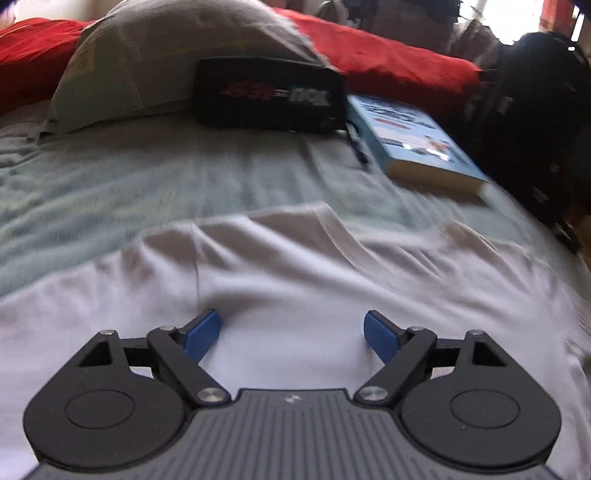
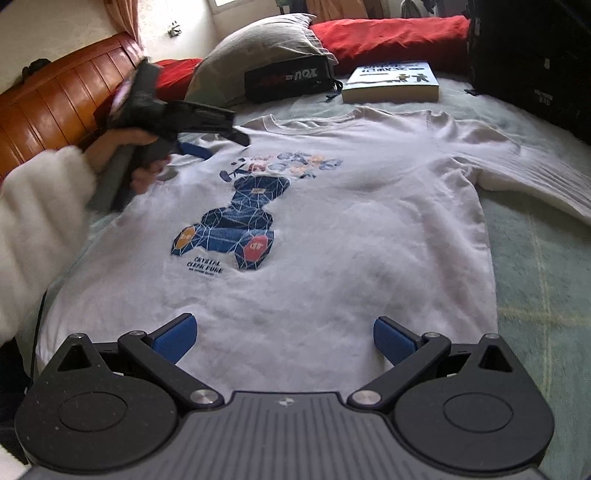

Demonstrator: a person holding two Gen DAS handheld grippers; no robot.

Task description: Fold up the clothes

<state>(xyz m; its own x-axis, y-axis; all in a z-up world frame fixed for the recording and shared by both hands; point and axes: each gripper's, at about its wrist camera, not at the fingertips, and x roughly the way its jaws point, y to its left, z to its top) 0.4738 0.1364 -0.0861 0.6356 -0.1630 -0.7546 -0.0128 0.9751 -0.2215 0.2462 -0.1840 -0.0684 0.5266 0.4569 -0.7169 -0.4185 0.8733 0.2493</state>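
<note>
Soft daylight from window [image 2: 221, 3] behind, left view motion-blurred, fisheye-bent edges, right view sharper

Shirt [image 2: 332, 221] between right jaws: white, blue faceted print. Beyond jaws: bedspread [image 2: 535, 258] pale green checked; pillow [image 2: 258, 48] grey; blanket [image 2: 388, 37] red; pouch [image 2: 288, 81] black; book [image 2: 391, 83] blue-white.
</note>
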